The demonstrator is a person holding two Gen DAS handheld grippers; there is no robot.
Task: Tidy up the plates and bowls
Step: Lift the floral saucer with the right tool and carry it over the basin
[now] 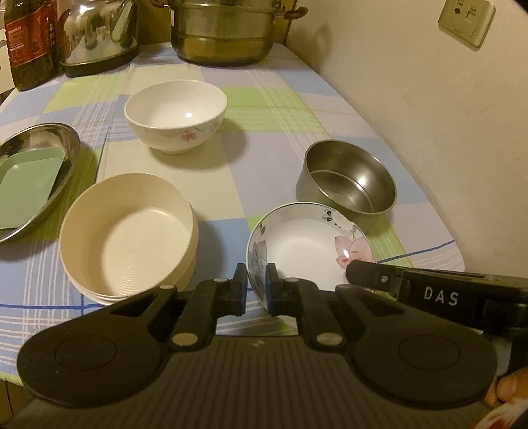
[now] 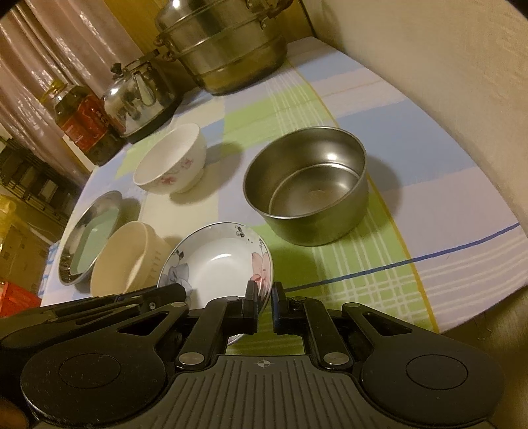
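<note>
Both grippers — left (image 1: 256, 283), right (image 2: 264, 302) — clamped narrow on opposite rims of the flowered dish (image 1: 307, 250), near table edge beside steel bowl (image 1: 346, 178). Lifting step, apparently; next — level, matched carry to a stack.

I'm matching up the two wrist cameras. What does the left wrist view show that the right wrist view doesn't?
Only the left wrist view: a wall socket and the left tongs shut on the flowered dish's near-left rim.

Only the right wrist view: curtains and the right tongs shut on the same dish's right rim.

Both: steel bowl, white flowered bowl, cream bowls, steel tray holding a green plate, kettle, steamer pot.
</note>
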